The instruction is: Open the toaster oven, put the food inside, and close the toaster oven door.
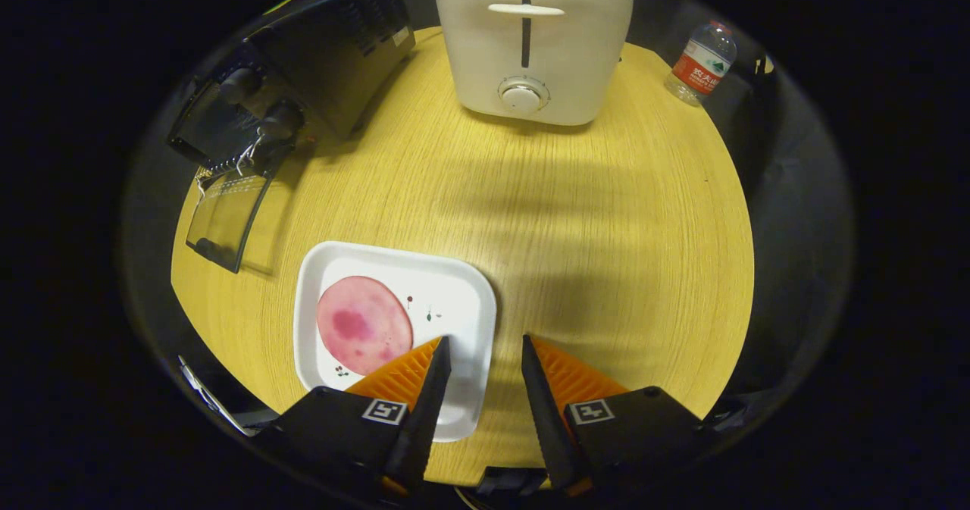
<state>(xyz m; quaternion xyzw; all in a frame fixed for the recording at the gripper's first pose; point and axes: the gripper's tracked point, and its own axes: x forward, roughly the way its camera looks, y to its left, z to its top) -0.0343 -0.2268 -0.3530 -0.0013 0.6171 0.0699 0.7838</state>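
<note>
Gripper [485,343]: fingers spread apart with an empty gap between them, holding nothing. The tips hang over the near part of the table [591,222], a round light wood-grain top. One finger overlaps the near right corner of the plate [462,298]; the other lies over bare wood just to the right of the plate's edge.

Plate: white, square with rounded corners, resting flat on the table at the near left. On it lies the food [364,324], a round, flat pink slice with a darker blotch near its middle. The slice sits in the plate's left half, just ahead of and beside the nearer finger; whether the finger touches it cannot be determined.

Toaster oven [303,78]: black, standing at the far left edge of the table, well apart from the plate. Two knobs show on its front. Its glass door [227,218] is swung down and open, lying toward the plate.

Toaster [530,44]: white, upright, at the far centre of the table, lever and dial facing the gripper.

Water bottle [701,63]: clear with a red label, standing at the far right beyond the table's rim.
</note>
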